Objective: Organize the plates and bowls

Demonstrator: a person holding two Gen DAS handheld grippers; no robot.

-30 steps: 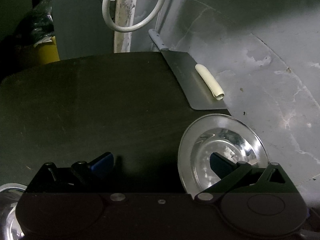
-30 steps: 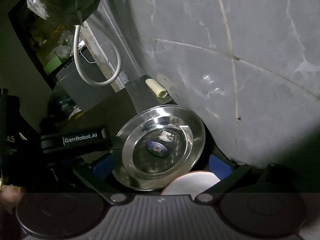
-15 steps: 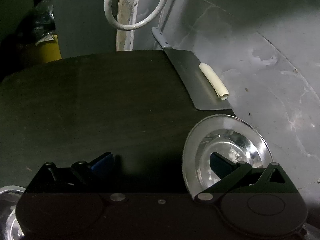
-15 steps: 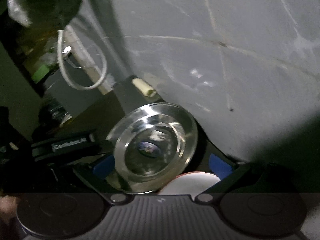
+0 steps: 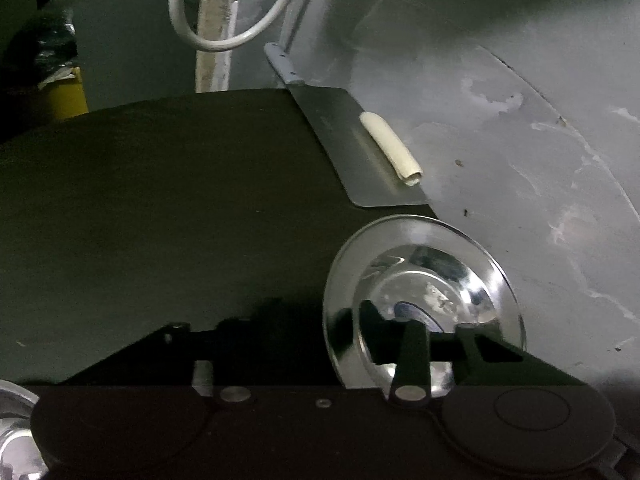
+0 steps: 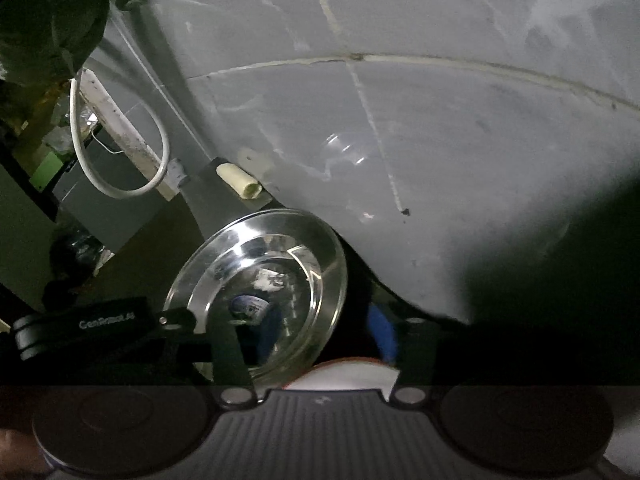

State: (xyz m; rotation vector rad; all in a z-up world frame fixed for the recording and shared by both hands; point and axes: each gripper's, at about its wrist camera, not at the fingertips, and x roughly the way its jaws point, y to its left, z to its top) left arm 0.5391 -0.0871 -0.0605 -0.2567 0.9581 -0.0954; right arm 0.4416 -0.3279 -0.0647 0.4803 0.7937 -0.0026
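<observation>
A shiny steel plate [image 5: 424, 284] with a blue sticker stands tilted on the dark counter [image 5: 168, 208] by the grey wall; it also shows in the right wrist view [image 6: 260, 292]. My left gripper [image 5: 316, 328] has its jaws narrowed onto the plate's near rim, one finger inside the plate and one behind it. My right gripper [image 6: 320, 328] has closed too: one blue pad in front of the plate, the other behind its right edge. A white and red dish [image 6: 344, 372] lies just under the right gripper.
A flat steel scraper [image 5: 360, 148] with a cream rolled tube [image 5: 392, 148] lies against the wall behind the plate. A white hose loop [image 5: 236, 12] hangs at the back. Another steel dish [image 5: 16, 424] shows at the lower left corner. The grey wall [image 6: 440, 140] is close on the right.
Both grippers have gone from wide open to closed around the steel plate's rim. The plate has tipped a little more upright and shifted slightly.
</observation>
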